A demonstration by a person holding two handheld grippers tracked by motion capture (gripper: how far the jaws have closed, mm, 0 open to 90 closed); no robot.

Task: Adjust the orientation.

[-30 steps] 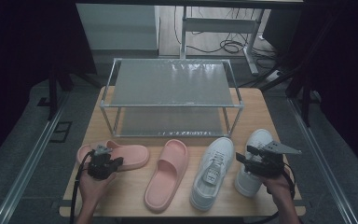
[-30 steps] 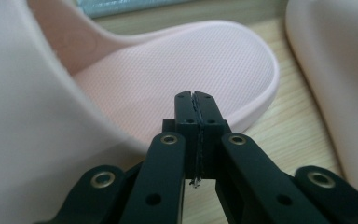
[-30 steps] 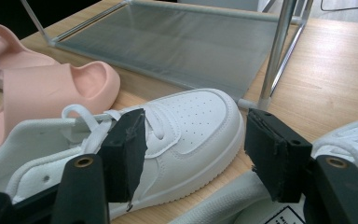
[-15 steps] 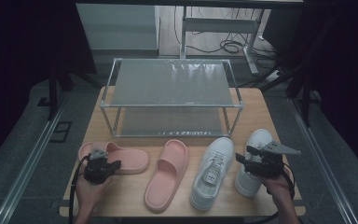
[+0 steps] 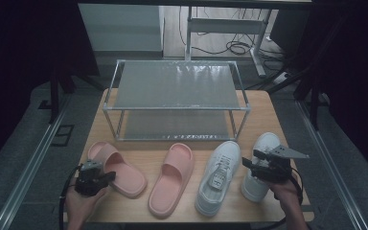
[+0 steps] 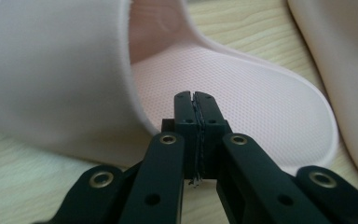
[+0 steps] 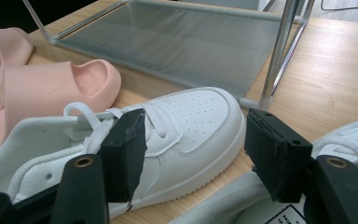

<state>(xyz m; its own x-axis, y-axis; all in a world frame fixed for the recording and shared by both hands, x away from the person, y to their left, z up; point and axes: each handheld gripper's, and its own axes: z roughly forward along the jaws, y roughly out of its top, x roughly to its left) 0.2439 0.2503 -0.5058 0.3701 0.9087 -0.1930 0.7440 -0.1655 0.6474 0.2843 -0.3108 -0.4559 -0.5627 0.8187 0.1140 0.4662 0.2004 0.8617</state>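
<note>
The left gripper [image 5: 101, 175] (jaws pressed together) has slid back along the pink slipper [image 5: 117, 167] toward its heel.

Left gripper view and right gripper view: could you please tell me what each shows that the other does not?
Left gripper view: the shut left claw in front of a pink slipper, close enough to see its dotted footbed.
Right gripper view: the open right claw, a white sneaker beyond it, and the rack.
Both: the second pink slipper and the wooden table.
</note>
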